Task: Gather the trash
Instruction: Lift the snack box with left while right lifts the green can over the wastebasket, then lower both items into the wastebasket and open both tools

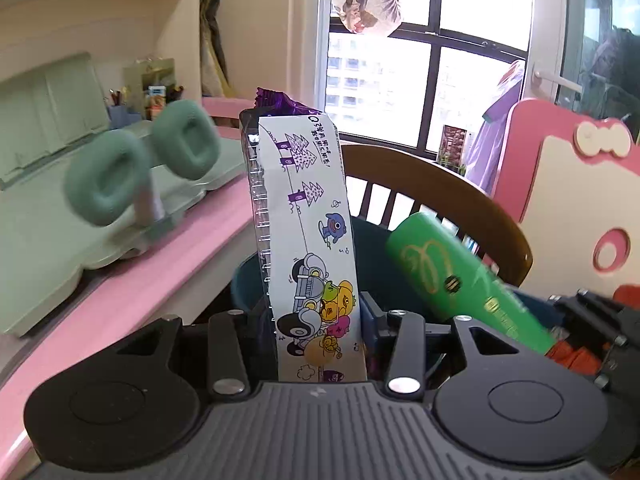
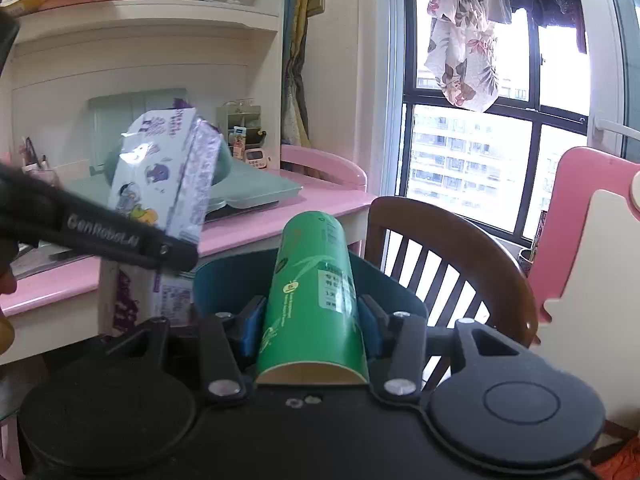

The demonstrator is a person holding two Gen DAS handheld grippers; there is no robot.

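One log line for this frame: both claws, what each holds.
left claw: shut on snack wrapper | right claw: shut on green tube | teal bin: ahead

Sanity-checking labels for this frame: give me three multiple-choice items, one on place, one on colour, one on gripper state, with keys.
1. Where is the dark teal bin?
A. On the pink desk
B. Beyond both grippers, in front of the wooden chair
C. On the shelf

2. What colour is the tube in the right gripper?
A. Green
B. Red
C. White

3. What is the left gripper doing?
A. Jaws wide open, nothing in them
B. Jaws closed on a cartoon-printed wrapper
C. Jaws closed on the headphones

Key:
1 B: its rim shows past the jaws in both wrist views, the wooden chair behind it.
2 A: the tube is green with light print.
3 B: the cartoon-printed wrapper stands up between the jaws, and the right wrist view shows it clamped.
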